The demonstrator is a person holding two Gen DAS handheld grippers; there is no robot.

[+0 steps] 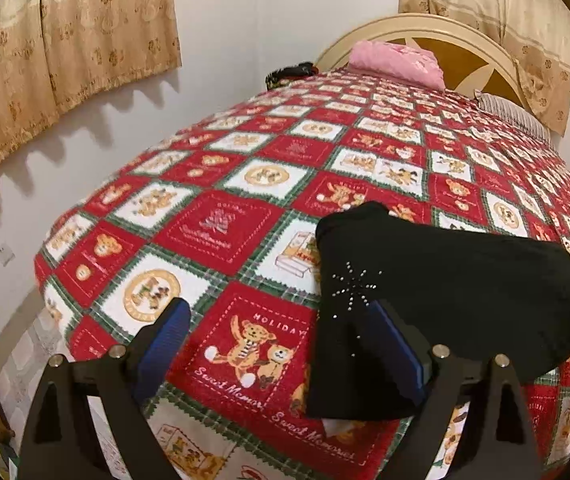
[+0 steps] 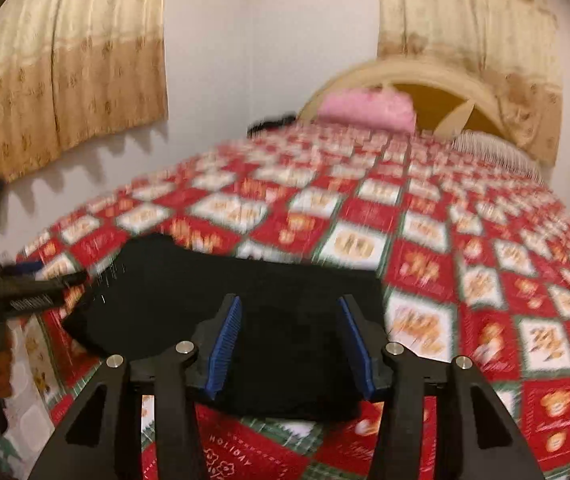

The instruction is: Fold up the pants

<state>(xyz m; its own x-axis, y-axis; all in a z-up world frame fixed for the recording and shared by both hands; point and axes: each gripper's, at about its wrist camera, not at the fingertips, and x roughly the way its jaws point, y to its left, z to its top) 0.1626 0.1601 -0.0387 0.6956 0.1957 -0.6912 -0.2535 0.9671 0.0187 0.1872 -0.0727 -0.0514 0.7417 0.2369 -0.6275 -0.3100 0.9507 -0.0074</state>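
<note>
Black pants [image 1: 445, 292] lie folded into a compact bundle on the red patchwork bedspread [image 1: 221, 232], with a small rhinestone starburst on the near left corner. My left gripper [image 1: 281, 312] is open and empty, its right finger over the bundle's left edge. In the right wrist view, which is motion-blurred, the pants [image 2: 245, 292] lie just ahead. My right gripper [image 2: 289, 308] is open and empty above their near edge. The left gripper [image 2: 45, 276] shows at the left of that view, at the bundle's left corner.
A pink pillow [image 1: 397, 60] and a striped pillow [image 1: 517, 116] lie at the cream headboard [image 1: 425, 28]. A dark object [image 1: 293, 70] sits at the bed's far left edge. Beige curtains [image 1: 65, 52] hang on the wall. The bed's left edge drops to the floor.
</note>
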